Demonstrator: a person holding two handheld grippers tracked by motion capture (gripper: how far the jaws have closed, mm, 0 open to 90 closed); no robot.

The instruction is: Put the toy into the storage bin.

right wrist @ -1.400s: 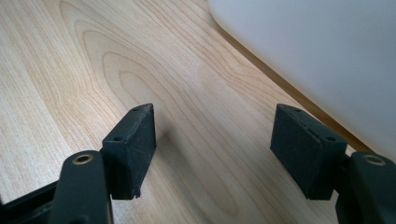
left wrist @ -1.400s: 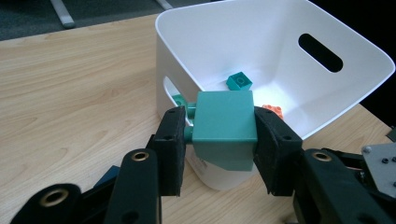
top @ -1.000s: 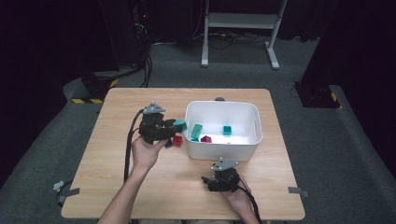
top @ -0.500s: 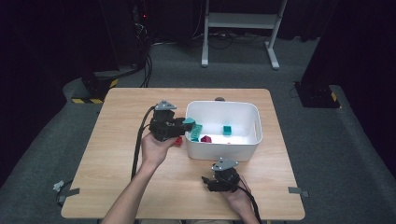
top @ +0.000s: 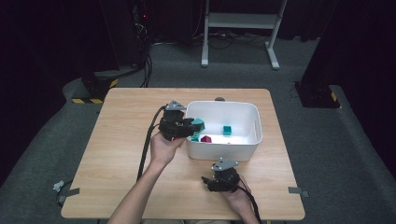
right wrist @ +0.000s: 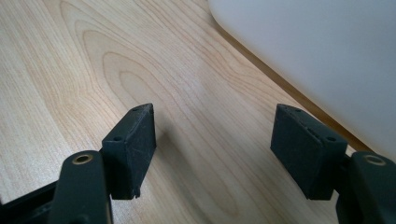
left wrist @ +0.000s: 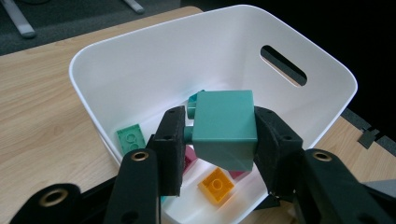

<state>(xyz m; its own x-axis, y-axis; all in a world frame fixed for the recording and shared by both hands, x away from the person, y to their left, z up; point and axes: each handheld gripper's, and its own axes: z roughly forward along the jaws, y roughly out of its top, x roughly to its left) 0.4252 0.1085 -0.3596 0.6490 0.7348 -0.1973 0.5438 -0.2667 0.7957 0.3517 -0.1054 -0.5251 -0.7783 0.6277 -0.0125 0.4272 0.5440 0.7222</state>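
Teal block [left wrist: 224, 128] clamped in left tool [left wrist: 218, 140], held over white bin [left wrist: 140, 60] for dropping among bricks | right tool [right wrist: 212, 149] spread apart, idle on worktop [right wrist: 70, 51] beside bin.

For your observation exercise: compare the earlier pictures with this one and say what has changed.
The left gripper, clamped on a teal block, moved right from beside the white bin to above its near-left corner. The right gripper stayed open on the table.

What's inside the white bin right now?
In the bin: a green plate, a yellow brick, and a dark red piece partly hidden. The teal block in the left tool covers the rest.
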